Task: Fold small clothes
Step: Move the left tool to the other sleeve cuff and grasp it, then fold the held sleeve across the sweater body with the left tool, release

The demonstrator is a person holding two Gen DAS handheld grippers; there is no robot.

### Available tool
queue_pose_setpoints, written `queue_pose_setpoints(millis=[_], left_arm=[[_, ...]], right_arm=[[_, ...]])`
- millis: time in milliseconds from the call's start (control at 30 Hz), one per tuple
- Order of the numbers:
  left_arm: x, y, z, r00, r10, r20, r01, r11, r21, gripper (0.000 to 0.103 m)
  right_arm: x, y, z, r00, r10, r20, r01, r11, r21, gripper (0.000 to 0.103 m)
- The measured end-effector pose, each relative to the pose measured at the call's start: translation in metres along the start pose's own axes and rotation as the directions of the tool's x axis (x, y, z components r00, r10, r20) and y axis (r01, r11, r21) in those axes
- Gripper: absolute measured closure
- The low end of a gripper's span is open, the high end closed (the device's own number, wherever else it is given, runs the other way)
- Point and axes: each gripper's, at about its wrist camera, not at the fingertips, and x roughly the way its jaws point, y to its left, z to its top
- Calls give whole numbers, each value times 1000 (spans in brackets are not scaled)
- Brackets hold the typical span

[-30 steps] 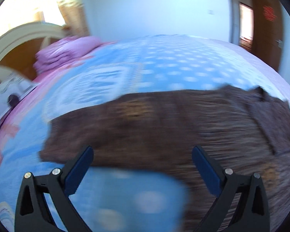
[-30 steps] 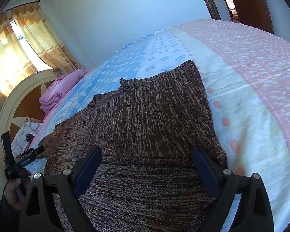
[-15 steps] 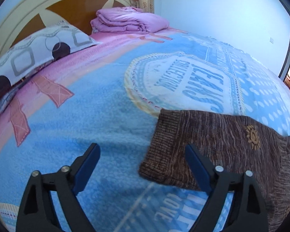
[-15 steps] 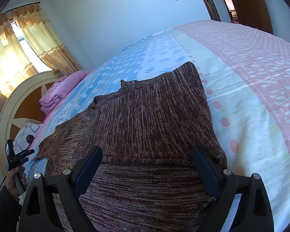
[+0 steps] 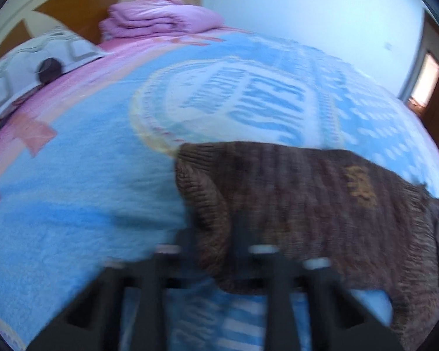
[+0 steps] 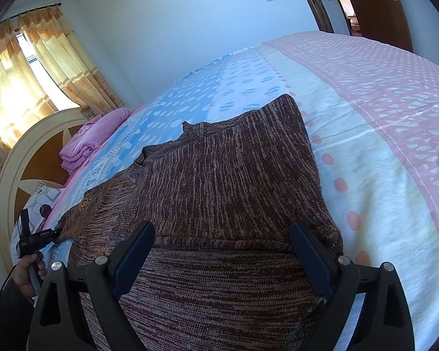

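At the bottom centre of the left view, the left gripper [image 5: 216,248] has just been closing; earlier wide open beside the cuff, its jaws now pinch the sweater [image 5: 322,204] sleeve's ribbed cuff. The right gripper [image 6: 222,251] stays wide open over the hem, holding nothing. The brown knitted sweater lies flat on the bed [image 6: 380,152], centre frame.
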Motion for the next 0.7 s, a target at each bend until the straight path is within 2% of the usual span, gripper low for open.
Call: queue_pose_setpoints(millis=[167, 333, 500, 700], left_arm=[[-12, -2, 6, 997, -66, 33, 67, 998, -17, 92], [-30, -7, 16, 993, -103, 65, 105, 994, -20, 93], [-46, -14, 31, 980, -181, 82, 186, 981, -59, 93], [-67, -43, 44, 965, -245, 91, 251, 966, -60, 93]], right_arm=[[0, 0, 0, 1000, -1, 1, 1, 1000, 0, 9], [0, 0, 1, 1000, -4, 0, 4, 1000, -2, 9], [1, 1, 1, 1000, -9, 0, 9, 1000, -5, 9], [-2, 2, 5, 1000, -13, -13, 13, 1000, -4, 9]])
